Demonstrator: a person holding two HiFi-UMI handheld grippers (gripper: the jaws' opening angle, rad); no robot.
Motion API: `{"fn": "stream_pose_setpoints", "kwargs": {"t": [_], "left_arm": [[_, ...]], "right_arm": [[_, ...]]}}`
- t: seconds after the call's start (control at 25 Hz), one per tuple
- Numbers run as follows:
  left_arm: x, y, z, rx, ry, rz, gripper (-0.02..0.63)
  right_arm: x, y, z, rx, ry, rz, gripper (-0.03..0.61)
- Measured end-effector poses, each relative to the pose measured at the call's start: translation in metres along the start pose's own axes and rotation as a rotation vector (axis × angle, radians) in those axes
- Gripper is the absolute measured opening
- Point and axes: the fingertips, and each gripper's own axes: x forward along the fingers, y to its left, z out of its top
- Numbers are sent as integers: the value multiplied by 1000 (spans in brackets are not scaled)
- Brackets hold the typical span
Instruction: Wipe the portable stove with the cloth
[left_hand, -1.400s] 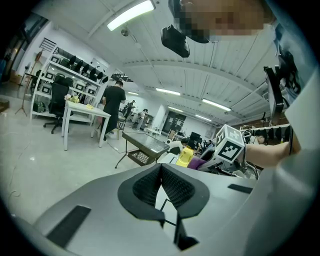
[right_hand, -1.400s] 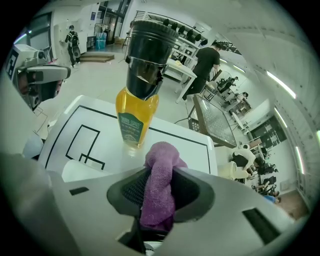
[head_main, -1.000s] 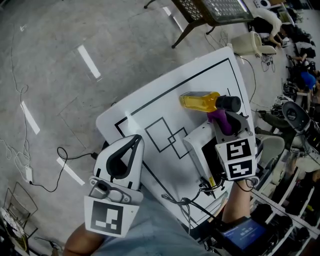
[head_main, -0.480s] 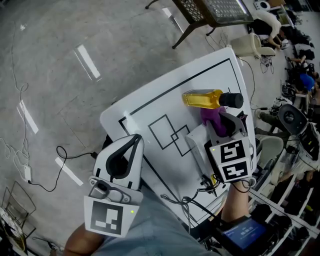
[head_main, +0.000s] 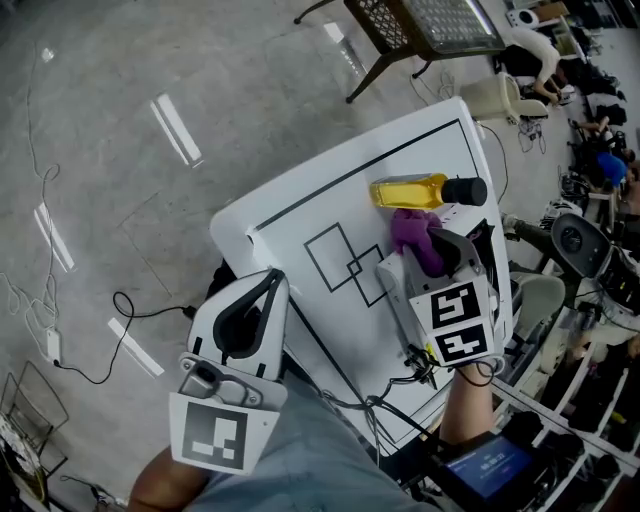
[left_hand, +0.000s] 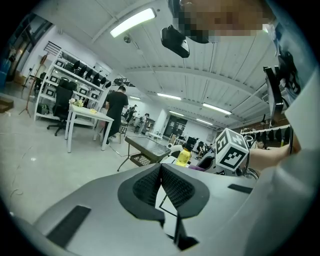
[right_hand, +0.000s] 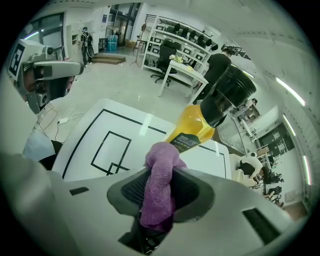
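Note:
My right gripper points steeply down over the white table and is shut on a purple cloth. The cloth is bunched between the pads and sticks out past the tips. Just beyond it a yellow bottle with a black cap lies on its side. The right gripper view shows the bottle right behind the cloth. My left gripper hangs off the table's near left side, shut with nothing in it. I cannot make out a portable stove in any view.
Black outlined squares mark the table's middle. A dark cable loops at the table's near edge. A mesh-topped table stands beyond, with chairs, shelves and seated people at the far right. Cords lie on the floor to the left.
My right gripper has carried the cloth to the left across the table, closer to the bottle's body. The left gripper looks unmoved in the head view.

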Motion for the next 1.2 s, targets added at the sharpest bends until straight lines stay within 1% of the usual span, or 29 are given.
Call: {"fn": "stream_pose_setpoints", "kwargs": {"t": [0.56, 0.8, 0.96, 1.08, 1.2], "left_arm": [[-40, 2, 5, 3, -58, 34, 18], [-62, -5, 4, 6, -89, 49, 18], [-79, -17, 9, 27, -128, 45, 18], [-100, -32, 12, 42, -155, 41, 18], [-122, -51, 19, 74, -192, 32, 18]], "right_arm": [[-16, 38, 13, -25, -30, 20, 135], [-28, 64, 17, -42, -58, 41, 137], [-49, 88, 20, -5, -112, 76, 136], [-71, 119, 18, 28, -162, 120, 137], [-99, 144, 21, 77, -253, 157, 137]]}}
